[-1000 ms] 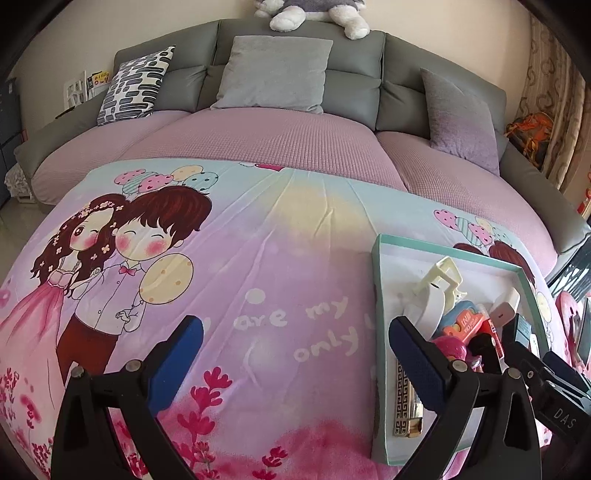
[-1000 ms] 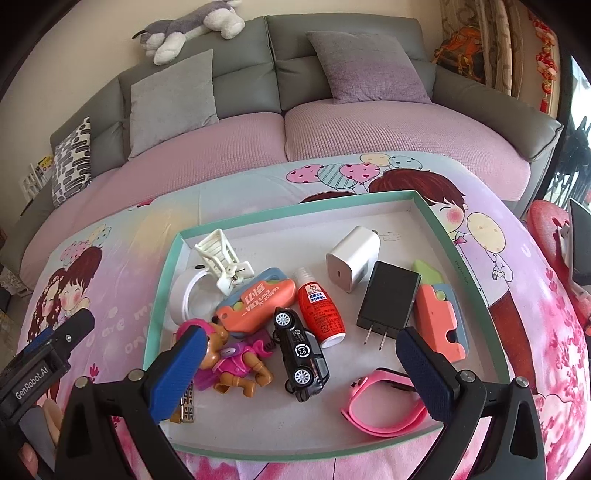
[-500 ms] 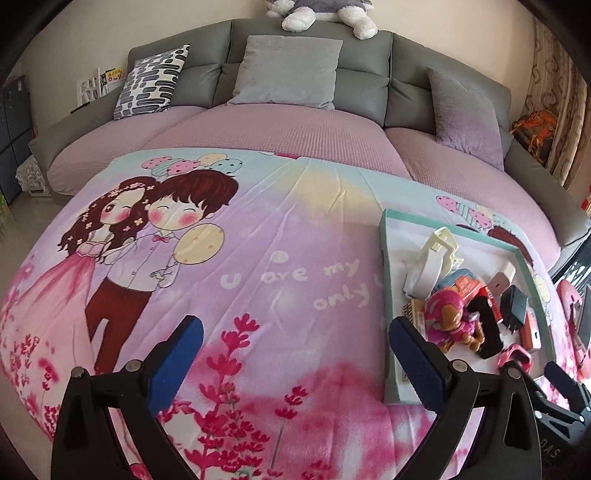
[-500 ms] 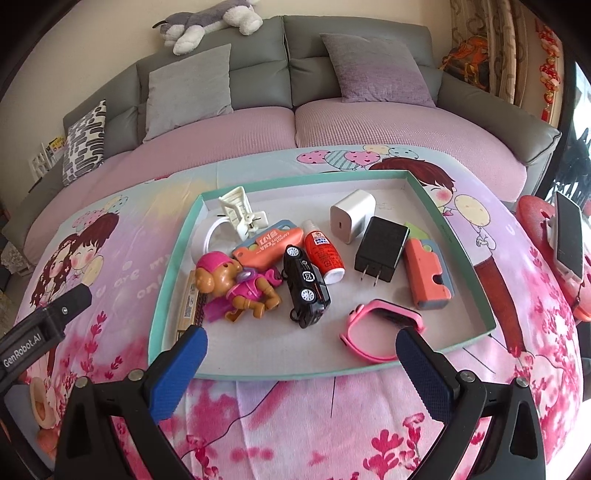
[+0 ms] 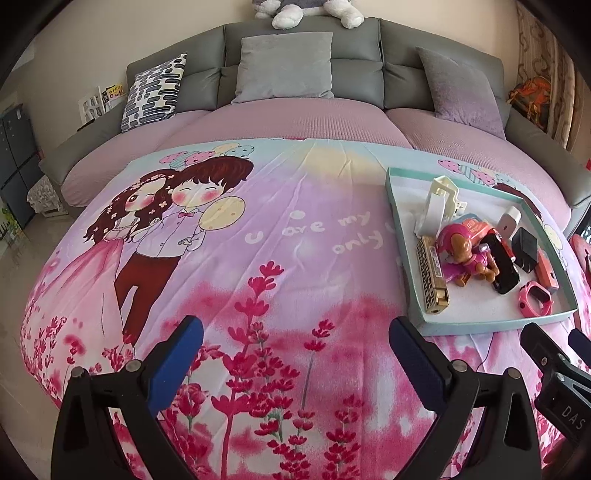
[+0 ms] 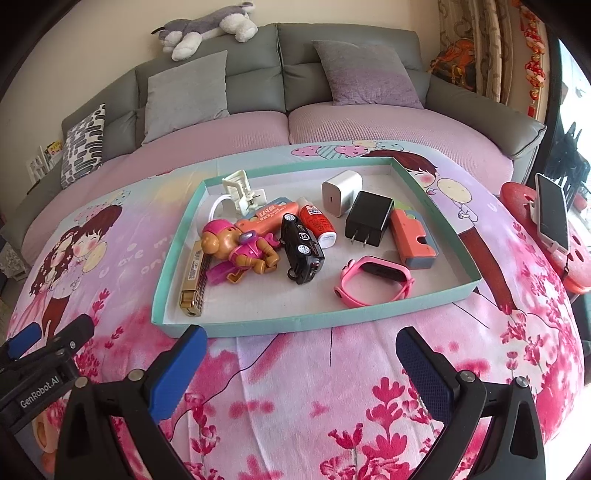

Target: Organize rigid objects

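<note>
Sofa (image 6: 332,122) fills the back, grey with mauve seat covers; plush dog (image 6: 207,27) lies along its top edge. Cartoon-print cloth (image 5: 258,258) covers the table in front of it. Teal tray (image 6: 295,323) sits on the cloth toward the right edge, near rim facing the grippers. Everything to sort lies inside the tray:
- harmonica (image 6: 195,277) along the left rim, near-left corner
- pup figure (image 6: 240,249) just beside it, on its side
- black toy car (image 6: 301,247) touching the pup's legs, centre of tray
- orange case (image 6: 267,218) behind the pup, with white clip (image 6: 242,194) at the far-left corner
- red-label bottle (image 6: 317,223) lying beside the car
- white charger (image 6: 341,192) upright near the far rim
- black plug adapter (image 6: 369,219) flat in front of it
- orange-grey block (image 6: 413,238) toward the right rim
- pink watch band (image 6: 373,280) nearest the near rim

Phone (image 6: 552,214) on a red stand off the cloth's right edge.

Left gripper (image 5: 295,345) hovers above bare cloth left of the tray, fingers wide, nothing between them. Right gripper (image 6: 301,354) hovers just short of the tray's near rim, fingers wide, empty, touching nothing.
</note>
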### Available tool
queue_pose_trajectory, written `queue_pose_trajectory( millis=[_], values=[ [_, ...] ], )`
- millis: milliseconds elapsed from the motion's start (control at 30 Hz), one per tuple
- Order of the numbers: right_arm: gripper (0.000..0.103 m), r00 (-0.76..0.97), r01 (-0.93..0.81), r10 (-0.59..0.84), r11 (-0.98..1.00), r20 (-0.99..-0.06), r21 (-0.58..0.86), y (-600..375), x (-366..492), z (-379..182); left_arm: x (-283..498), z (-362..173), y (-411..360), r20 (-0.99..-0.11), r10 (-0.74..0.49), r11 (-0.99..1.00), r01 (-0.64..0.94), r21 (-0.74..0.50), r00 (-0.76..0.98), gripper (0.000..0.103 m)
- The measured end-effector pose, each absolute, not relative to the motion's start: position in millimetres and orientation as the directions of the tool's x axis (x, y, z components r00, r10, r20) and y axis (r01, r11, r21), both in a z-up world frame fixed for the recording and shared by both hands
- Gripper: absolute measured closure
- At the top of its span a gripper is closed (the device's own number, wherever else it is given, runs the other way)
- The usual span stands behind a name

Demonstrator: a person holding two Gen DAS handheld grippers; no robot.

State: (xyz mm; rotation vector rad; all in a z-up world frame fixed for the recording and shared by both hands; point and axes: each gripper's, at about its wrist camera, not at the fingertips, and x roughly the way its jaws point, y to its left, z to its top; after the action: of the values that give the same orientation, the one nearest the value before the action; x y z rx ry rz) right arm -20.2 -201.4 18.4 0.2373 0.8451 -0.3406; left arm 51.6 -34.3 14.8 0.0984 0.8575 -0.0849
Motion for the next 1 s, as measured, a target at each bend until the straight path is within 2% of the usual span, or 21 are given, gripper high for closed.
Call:
queue_pose_trajectory(
  millis=[400, 1000],
  values=[
    [0.0, 0.615, 0.386, -0.224, 0.922, -0.756, 0.041, -193.0, -31.3, 13.0, 30.7, 3.0, -38.5, -0.755, 0.007, 0.992, 0.089, 0.086, 0.656, 0.002],
    [0.0, 0.597, 0.389, -0.223, 0.921, -0.771, 0.035, -194.0, -28.7, 8.3, 35.4, -4.1, -28.0, -0.777, 0.014, 0.998, 0.044, 0.053, 0.63, 0.002]
  ],
)
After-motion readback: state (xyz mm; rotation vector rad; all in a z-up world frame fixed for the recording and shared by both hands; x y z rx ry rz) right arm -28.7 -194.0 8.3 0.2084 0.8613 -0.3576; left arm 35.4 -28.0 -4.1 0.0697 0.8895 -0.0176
